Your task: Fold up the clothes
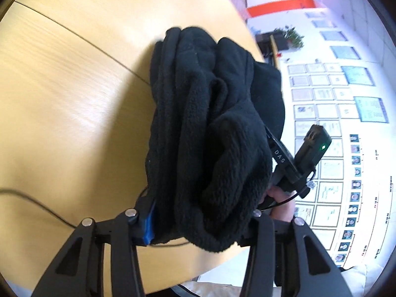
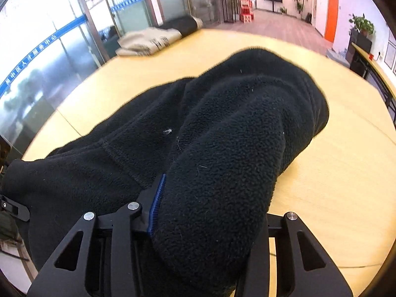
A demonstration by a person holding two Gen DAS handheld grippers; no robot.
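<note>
A black fleece garment is bunched into a thick roll and held up off the counter, gripped from both ends. In the left wrist view it fills the middle of the frame, running from the left claw at the bottom up toward the top centre; that claw is pinching a fat wad of the fleece between its fingers, one blue pad showing at the lower left of the cloth. In the right wrist view the fleece stretches from the right claw at the bottom toward the upper right, its far end drooping close to the counter; this claw too is clamped on a bundle of fabric. The other tool shows at the right edge of the left view, just beside the cloth, so the two grips appear close together. The roll's long axis lies straight ahead of each claw, so a next fold would likely need the cloth laid down and spread first.

The counter is pale wood with seams. Beyond it are a glass-walled office, folded sacks and a wall of framed papers.
</note>
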